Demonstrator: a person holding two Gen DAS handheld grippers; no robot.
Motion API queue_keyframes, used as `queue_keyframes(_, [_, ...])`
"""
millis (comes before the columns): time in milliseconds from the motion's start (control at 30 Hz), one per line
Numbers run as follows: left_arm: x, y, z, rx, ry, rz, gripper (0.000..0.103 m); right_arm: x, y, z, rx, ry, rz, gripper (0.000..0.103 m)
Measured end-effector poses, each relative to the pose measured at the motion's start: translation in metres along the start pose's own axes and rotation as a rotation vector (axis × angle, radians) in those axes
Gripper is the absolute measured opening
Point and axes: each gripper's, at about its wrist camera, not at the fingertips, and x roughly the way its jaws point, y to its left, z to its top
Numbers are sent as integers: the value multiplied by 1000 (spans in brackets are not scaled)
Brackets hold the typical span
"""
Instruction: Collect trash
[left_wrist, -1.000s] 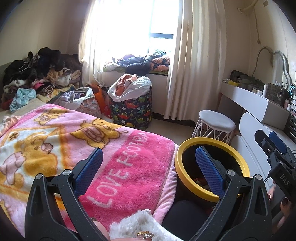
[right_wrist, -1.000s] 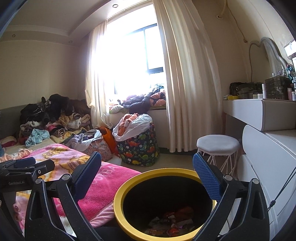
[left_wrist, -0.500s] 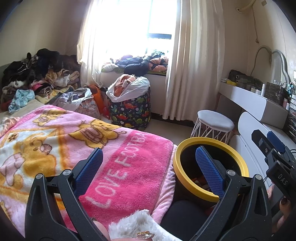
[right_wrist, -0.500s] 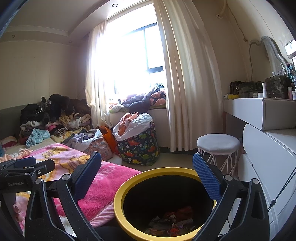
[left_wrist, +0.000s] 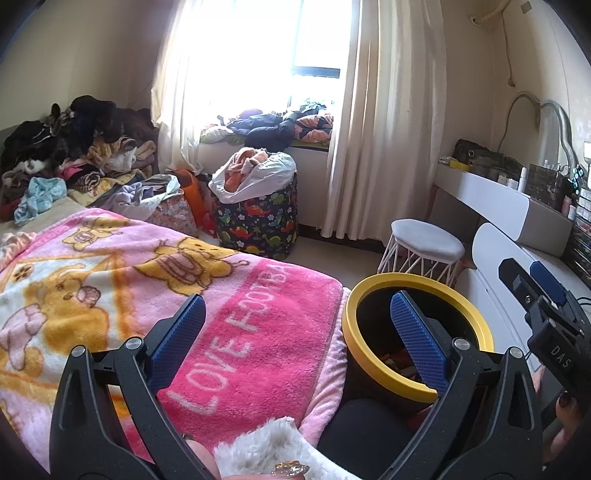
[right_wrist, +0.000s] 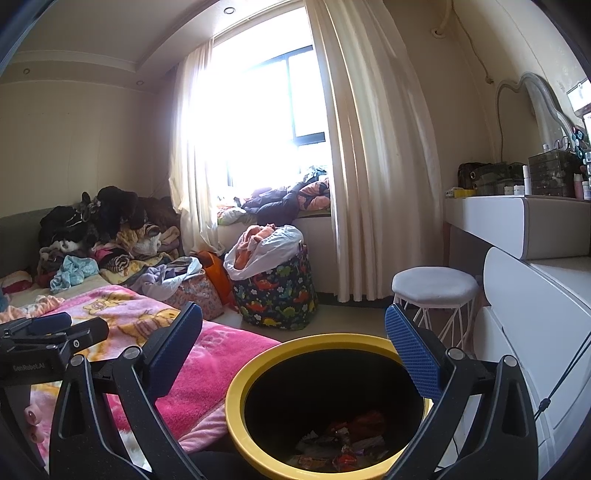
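A black trash bin with a yellow rim (right_wrist: 236, 398) stands on the floor beside the bed; it also shows in the left wrist view (left_wrist: 476, 325). Several crumpled wrappers (right_wrist: 343, 446) lie at its bottom. My right gripper (right_wrist: 293, 347) is open and empty, held above the bin's mouth. My left gripper (left_wrist: 297, 332) is open and empty, above the pink blanket's edge (left_wrist: 236, 332), with its right finger over the bin. The right gripper's body (left_wrist: 546, 325) shows at the right of the left wrist view.
A pink cartoon blanket (right_wrist: 207, 373) covers the bed on the left. A dinosaur-print laundry basket (right_wrist: 277, 291) and clothes piles (right_wrist: 110, 240) stand farther back. A white stool (right_wrist: 434, 291) and a white dresser (right_wrist: 535, 332) are on the right.
The left wrist view has shifted slightly, so the bin sits a little more to the left in it. Both grippers stay open and empty.
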Motion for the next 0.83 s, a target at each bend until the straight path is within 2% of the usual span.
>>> queue_keyframes(233, [2, 1, 0, -8, 3, 3, 92, 0, 1, 1, -6, 1, 0, 97])
queue_keyframes(333, [1, 8, 0, -13, 2, 26, 92, 3, 6, 3, -8, 8, 16, 97])
queue_keyframes(500, [-1, 49, 3, -122, 21, 104, 92, 26, 41, 21, -19, 51, 128, 97])
queue_keyframes(567, [-5, 90, 1, -198, 35, 213, 92, 43, 75, 28, -42, 93, 243, 97])
queue_keyframes(600, [-8, 106, -1, -222, 40, 257, 92, 56, 101, 31, -55, 140, 335, 97])
queue_keyframes(700, [-25, 186, -17, -317, 80, 528, 92, 85, 176, 26, -106, 282, 573, 97])
queue_keyframes(767, [-39, 236, -31, -373, 124, 689, 92, 107, 235, 8, -122, 445, 754, 97])
queue_keyframes(833, [-53, 280, -49, -432, 168, 807, 92, 125, 297, -24, -159, 623, 860, 97])
